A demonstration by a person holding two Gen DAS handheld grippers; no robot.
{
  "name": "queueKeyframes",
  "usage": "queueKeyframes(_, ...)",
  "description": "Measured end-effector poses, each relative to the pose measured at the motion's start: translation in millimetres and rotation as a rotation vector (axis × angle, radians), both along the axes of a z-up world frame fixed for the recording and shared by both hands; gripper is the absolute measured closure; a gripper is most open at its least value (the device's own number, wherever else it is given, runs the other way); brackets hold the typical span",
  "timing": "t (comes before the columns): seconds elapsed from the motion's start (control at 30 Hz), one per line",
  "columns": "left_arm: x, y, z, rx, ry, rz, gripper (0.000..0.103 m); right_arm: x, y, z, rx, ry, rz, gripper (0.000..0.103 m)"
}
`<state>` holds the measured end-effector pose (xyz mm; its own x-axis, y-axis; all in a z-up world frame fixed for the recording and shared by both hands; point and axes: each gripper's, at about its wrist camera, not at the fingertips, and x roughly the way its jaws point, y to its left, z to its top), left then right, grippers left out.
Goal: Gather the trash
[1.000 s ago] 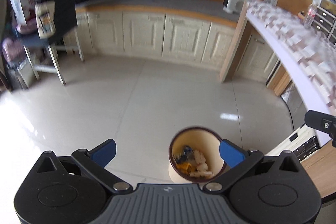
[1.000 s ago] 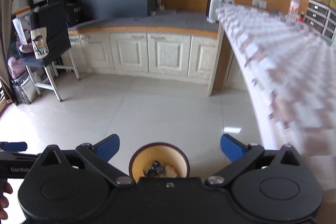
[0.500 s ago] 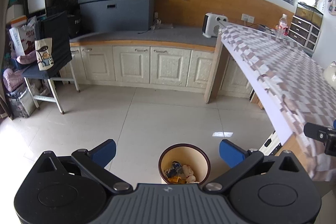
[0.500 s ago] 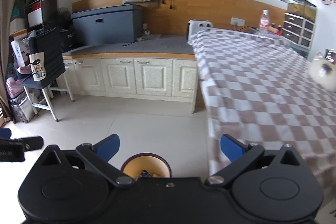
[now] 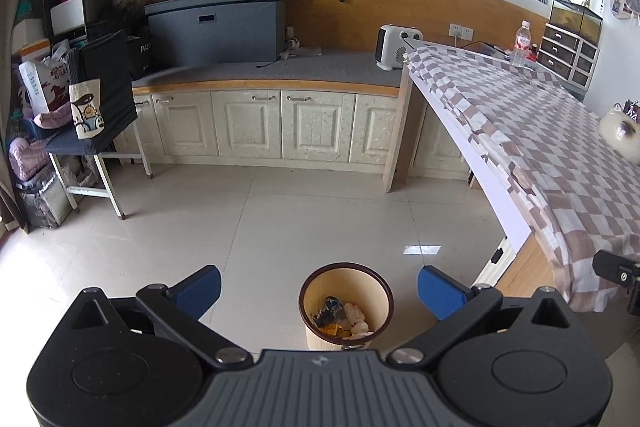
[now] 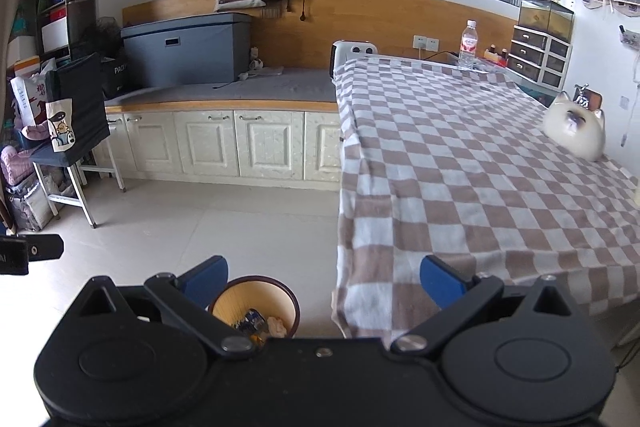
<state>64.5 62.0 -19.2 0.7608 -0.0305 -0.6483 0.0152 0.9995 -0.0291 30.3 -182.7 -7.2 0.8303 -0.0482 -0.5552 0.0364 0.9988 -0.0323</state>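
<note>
A round beige waste bin [image 5: 346, 301] with a dark rim stands on the tiled floor beside the table, holding crumpled wrappers and tissue [image 5: 342, 317]. My left gripper [image 5: 319, 291] hangs high above the bin, open and empty, the bin showing between its blue fingertips. In the right wrist view the bin [image 6: 254, 305] sits low at the left, partly hidden by the gripper body. My right gripper [image 6: 324, 279] is open and empty, over the corner of the checked tablecloth [image 6: 472, 179].
The table with the brown-and-white cloth [image 5: 552, 155] fills the right side; a white cat-shaped ornament [image 6: 574, 132] and a water bottle [image 6: 468, 45] stand on it. Cream cabinets [image 5: 264, 123] line the far wall. A chair with bags [image 5: 94, 115] stands at the left.
Both grippers have risen and tilted up, away from the bin, so the bin looks smaller. The right view now takes in the tabletop. Both stay open.
</note>
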Motion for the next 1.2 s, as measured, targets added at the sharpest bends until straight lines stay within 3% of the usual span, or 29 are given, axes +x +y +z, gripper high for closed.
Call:
queueKeyframes(0.47,-19.1,8.0,-13.3,-0.005,0.045,-0.009,0.0,-17.4,19.4,-9.2,-0.011,0.04,0.016,0.0)
queueKeyframes(1.2,-28.9,9.1,-12.0,0.009,0.044,-0.026,0.0,-28.0,26.4,-10.4,0.003,0.031,0.001,0.0)
